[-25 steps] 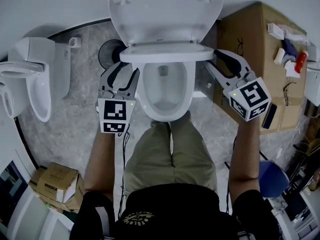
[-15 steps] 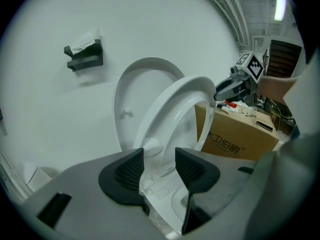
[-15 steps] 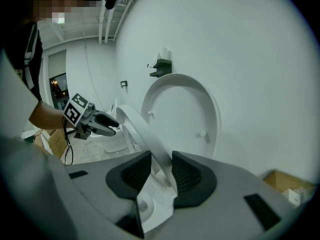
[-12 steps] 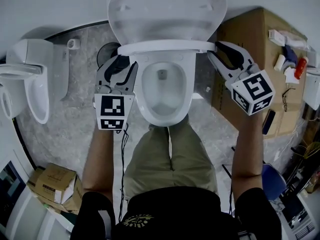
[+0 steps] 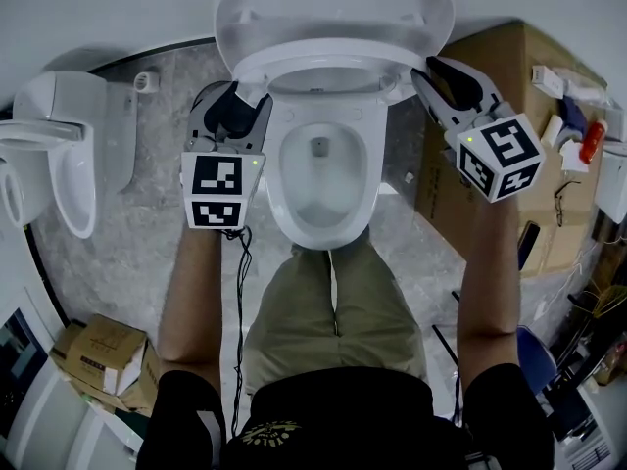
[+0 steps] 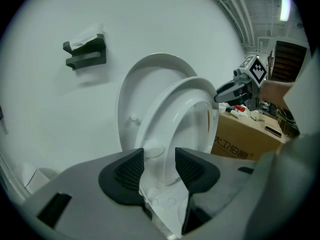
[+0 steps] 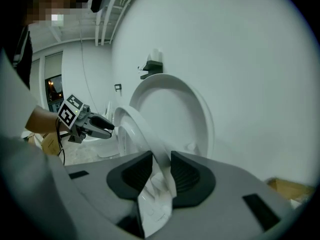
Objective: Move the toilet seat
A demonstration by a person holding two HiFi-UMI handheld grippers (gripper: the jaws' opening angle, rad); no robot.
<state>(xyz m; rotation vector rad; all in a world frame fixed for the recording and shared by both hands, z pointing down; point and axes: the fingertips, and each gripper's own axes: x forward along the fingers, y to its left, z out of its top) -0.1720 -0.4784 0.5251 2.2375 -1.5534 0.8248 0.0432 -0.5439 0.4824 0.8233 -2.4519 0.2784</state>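
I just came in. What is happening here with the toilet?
A person stands over the toilet bowl with a gripper in each hand. The left gripper holds the toilet seat on one side, and the right gripper, whose jaws have just been closing, pinches its other side. The seat is tilted up, partway between the bowl and the upright lid.

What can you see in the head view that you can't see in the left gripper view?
Only the head view shows the inside of the toilet bowl, the person's legs and a small cardboard box on the floor. Only the left gripper view shows the black holder up on the wall. Both show the raised toilet seat, the lid behind it, the big cardboard box, and the right gripper, whose jaws have just been closing with the seat's edge between them.
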